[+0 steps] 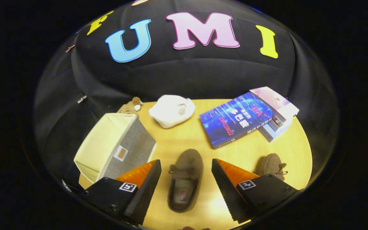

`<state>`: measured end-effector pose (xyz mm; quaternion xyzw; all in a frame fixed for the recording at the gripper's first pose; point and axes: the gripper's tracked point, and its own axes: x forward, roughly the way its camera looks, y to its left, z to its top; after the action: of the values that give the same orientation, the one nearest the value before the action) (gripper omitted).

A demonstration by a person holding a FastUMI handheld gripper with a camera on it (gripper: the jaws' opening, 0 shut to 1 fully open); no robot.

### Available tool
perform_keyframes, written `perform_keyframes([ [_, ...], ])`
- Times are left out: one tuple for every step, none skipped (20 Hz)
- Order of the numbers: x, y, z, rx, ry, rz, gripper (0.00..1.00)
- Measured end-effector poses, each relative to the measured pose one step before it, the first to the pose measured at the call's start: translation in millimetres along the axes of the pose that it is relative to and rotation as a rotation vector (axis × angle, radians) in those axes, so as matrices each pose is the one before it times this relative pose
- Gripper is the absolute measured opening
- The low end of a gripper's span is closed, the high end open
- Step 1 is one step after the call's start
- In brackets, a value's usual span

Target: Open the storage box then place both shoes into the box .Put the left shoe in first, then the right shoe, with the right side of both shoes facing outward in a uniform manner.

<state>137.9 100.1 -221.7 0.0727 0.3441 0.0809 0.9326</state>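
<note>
The gripper [186, 166] is held above the near part of the wooden desk [190, 140], jaws spread wide and pressing on nothing. One brown shoe [185, 180] lies flat on the desk between the two fingers, toe pointed away, opening upward, touched by neither finger. A second brown shoe [270, 166] is seen just beyond the right finger, near the desk's right edge, partly hidden by that finger. The storage box [115, 147] stands at the desk's left edge, just beyond the left finger; its pale interior is exposed, and whether a lid is attached cannot be told. A white cloth bundle [172, 111] and a small plush toy [131, 106] are noted at the far edge. A stack of books [248, 116] lies toward the far right corner.
</note>
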Motion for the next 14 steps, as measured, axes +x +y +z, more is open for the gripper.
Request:
perform_keyframes([
  [2.96, -7.96, -13.18, -0.00625, 0.02482, -0.01416, 0.98],
  [1.93, -8.04, -11.35, -0.00783, 0.02143, -0.01434, 0.98],
  [3.63, -4.60, -11.11, -0.00465, 0.01607, -0.01020, 0.98],
  [6.37, -4.49, -9.36, -0.00180, 0.01888, -0.00630, 0.99],
  [6.40, -2.01, -9.38, 0.00000, 0.01935, -0.00247, 0.99],
  [6.80, -1.98, -8.30, 0.00007, 0.02049, -0.00412, 0.98],
  [7.38, -0.39, -6.59, 0.00032, 0.01496, -0.00330, 0.99],
  [8.83, -0.20, -4.98, -0.00329, 0.01327, -0.00727, 0.99],
  [7.30, -1.71, -3.40, -0.00468, 0.00861, -0.01112, 0.99],
  [10.51, -2.52, -0.01, -0.00451, 0.00551, -0.01535, 0.99],
  [9.07, 0.85, 0.71, 0.00841, 0.00306, -0.00230, 0.99],
  [9.51, 1.73, 0.00, 0.01981, 0.00686, 0.00275, 0.99],
  [6.59, 2.30, 0.87, 0.02345, 0.00938, 0.00619, 0.94],
  [4.85, 1.29, 2.29, 0.01720, 0.00208, 0.00029, 0.90],
])
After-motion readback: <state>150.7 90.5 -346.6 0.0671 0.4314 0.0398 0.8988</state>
